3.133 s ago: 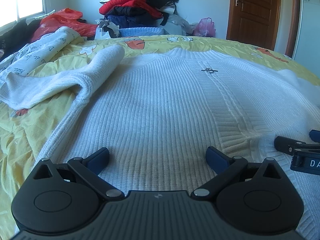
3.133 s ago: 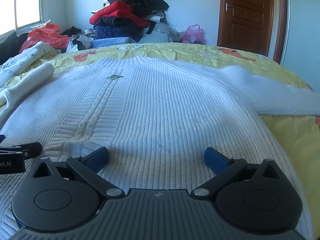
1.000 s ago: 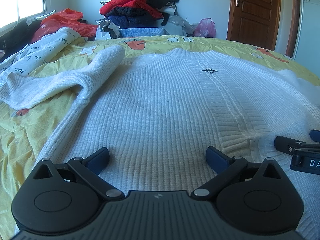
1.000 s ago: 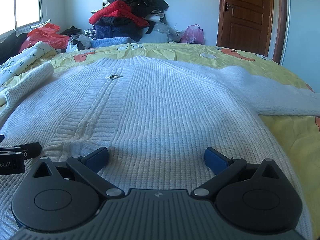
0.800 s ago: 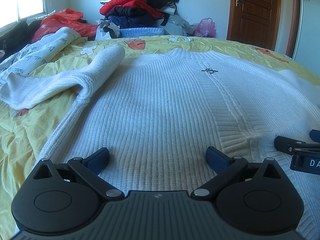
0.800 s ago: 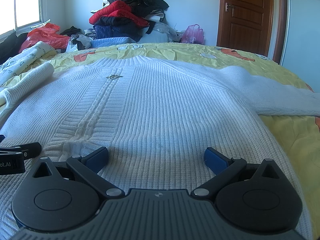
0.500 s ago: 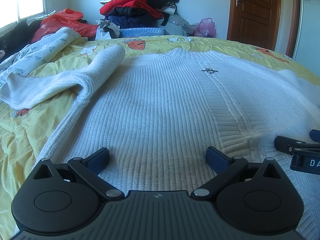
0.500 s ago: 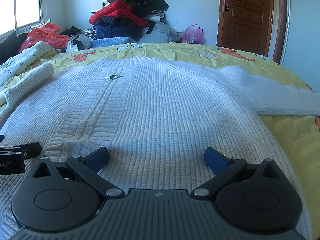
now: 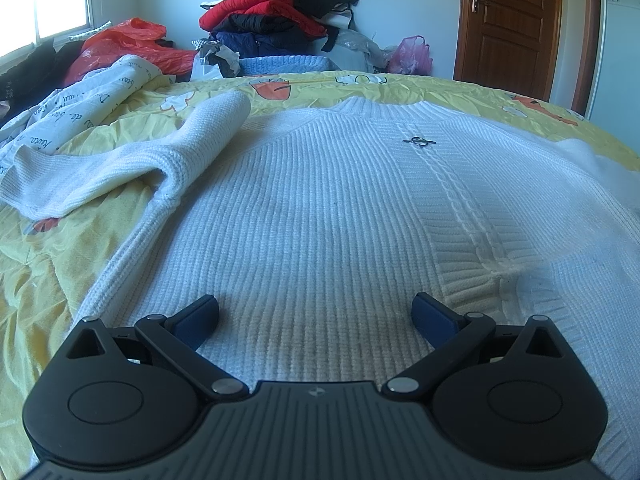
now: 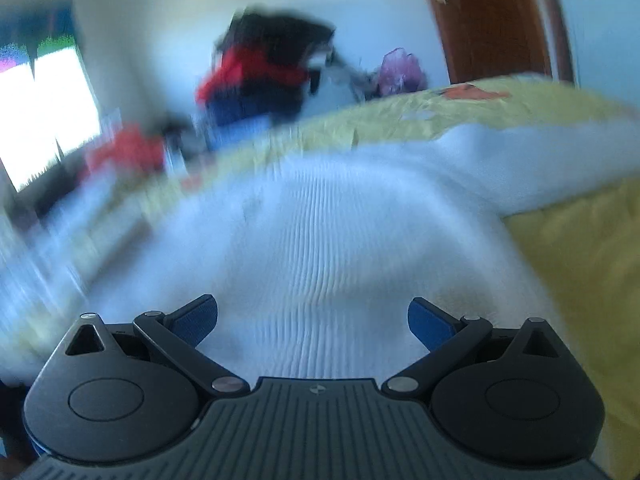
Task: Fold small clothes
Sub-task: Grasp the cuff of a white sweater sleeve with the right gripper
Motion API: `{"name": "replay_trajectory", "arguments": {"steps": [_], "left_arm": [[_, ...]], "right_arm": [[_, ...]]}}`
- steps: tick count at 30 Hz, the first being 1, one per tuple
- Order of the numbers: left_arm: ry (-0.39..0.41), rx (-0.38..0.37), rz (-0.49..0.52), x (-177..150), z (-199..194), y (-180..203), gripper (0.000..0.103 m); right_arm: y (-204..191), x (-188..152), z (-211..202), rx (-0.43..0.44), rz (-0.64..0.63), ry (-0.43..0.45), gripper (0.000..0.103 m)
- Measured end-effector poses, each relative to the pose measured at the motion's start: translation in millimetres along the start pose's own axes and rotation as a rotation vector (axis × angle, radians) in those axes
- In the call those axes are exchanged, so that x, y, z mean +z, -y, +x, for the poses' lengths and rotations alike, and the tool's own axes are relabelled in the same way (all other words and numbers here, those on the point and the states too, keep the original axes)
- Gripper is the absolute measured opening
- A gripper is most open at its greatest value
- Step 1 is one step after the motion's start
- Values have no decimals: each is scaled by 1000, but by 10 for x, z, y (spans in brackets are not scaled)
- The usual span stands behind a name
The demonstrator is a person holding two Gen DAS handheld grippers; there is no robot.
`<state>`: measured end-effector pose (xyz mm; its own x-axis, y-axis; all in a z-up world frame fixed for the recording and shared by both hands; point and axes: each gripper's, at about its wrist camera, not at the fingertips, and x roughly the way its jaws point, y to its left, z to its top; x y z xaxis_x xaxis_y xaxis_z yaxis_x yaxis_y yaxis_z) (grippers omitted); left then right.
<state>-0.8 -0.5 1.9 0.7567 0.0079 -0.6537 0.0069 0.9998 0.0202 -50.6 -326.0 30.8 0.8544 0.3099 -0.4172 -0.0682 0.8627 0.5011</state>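
A white ribbed knit sweater (image 9: 328, 208) lies flat, front up, on a yellow bed cover (image 9: 48, 264). Its left sleeve (image 9: 132, 164) is bent out to the left. My left gripper (image 9: 316, 316) is open and empty, low over the sweater's hem. My right gripper (image 10: 312, 316) is open and empty above the sweater (image 10: 320, 232); this view is blurred and tilted. The right sleeve (image 10: 520, 168) stretches off to the right. The right gripper does not show in the left wrist view.
A pile of red, black and blue clothes (image 9: 276, 20) stands behind the bed. Red plastic bags (image 9: 124, 44) and a printed white cloth (image 9: 84, 108) lie at the left. A brown door (image 9: 516, 24) is at the back right. A window (image 10: 40, 116) is at the left.
The right gripper has swung away fast, its view now blurred and tilted, and it has left the left wrist view. The left gripper and the sweater have not moved.
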Motion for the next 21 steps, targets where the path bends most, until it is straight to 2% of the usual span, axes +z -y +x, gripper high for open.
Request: {"name": "replay_trajectory", "arguments": {"steps": [2,3,7,10,13,17,21], "left_arm": [[-1,0,-1,-1,0,-1,103],[0,0,0,-1,0,0,103],[0,0,0,-1,0,0,103],[0,0,0,-1,0,0,103],[0,0,0,-1,1,2,103],[-1,0,-1,-1,0,0,103],[0,0,0,-2,1,1,103]], "right_arm": [[381,267,-223,46,125,83,103],[564,399,-292,42,167,105,103],[1443,916,-501,-108,288,208,103],[2110,1201,-544,-259,379,248,94],[2673,1345,-512,-326,494,264,85],[3117,1417,-369,-371,549,276,79],[3252,1449,-170,-354,532,297,77]]}}
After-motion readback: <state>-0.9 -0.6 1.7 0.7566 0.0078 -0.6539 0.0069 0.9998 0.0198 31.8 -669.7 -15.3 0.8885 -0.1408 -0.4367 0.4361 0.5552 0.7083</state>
